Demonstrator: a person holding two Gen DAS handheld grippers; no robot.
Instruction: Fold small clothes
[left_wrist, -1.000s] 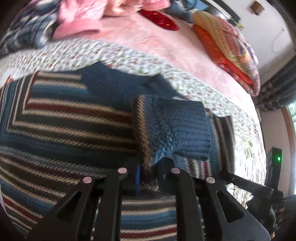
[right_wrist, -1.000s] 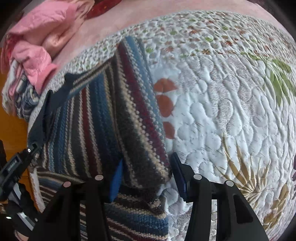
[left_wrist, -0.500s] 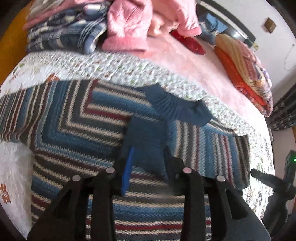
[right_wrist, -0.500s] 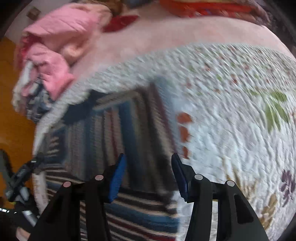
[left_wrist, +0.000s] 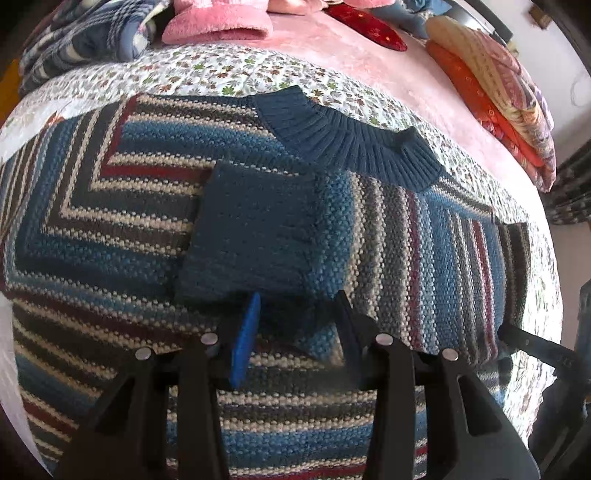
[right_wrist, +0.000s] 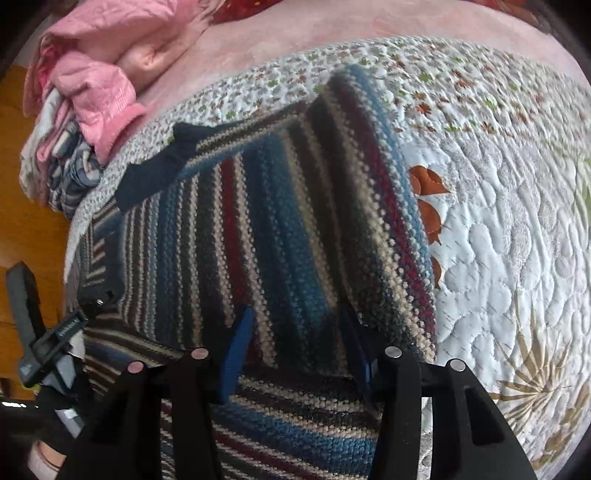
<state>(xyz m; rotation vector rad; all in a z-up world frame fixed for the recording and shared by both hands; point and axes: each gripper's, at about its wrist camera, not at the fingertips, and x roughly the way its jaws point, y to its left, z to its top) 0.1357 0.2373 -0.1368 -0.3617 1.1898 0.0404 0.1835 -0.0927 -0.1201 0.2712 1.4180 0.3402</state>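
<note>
Here my left tool (left_wrist: 295, 325) hovers with its fingers spread, empty, just above the dark blue cuff (left_wrist: 247, 229) of a sleeve folded across the striped sweater (left_wrist: 110, 236). My right tool (right_wrist: 295, 336) is likewise spread and grips nothing, poised over the sweater's folded right edge (right_wrist: 369, 206). The sweater lies flat on the floral quilt (right_wrist: 498, 240) of the bed, collar (left_wrist: 351, 136) away from me. I judge both sleeves are in; next comes pinching the hem and bringing it toward the collar, both tools moving evenly.
</note>
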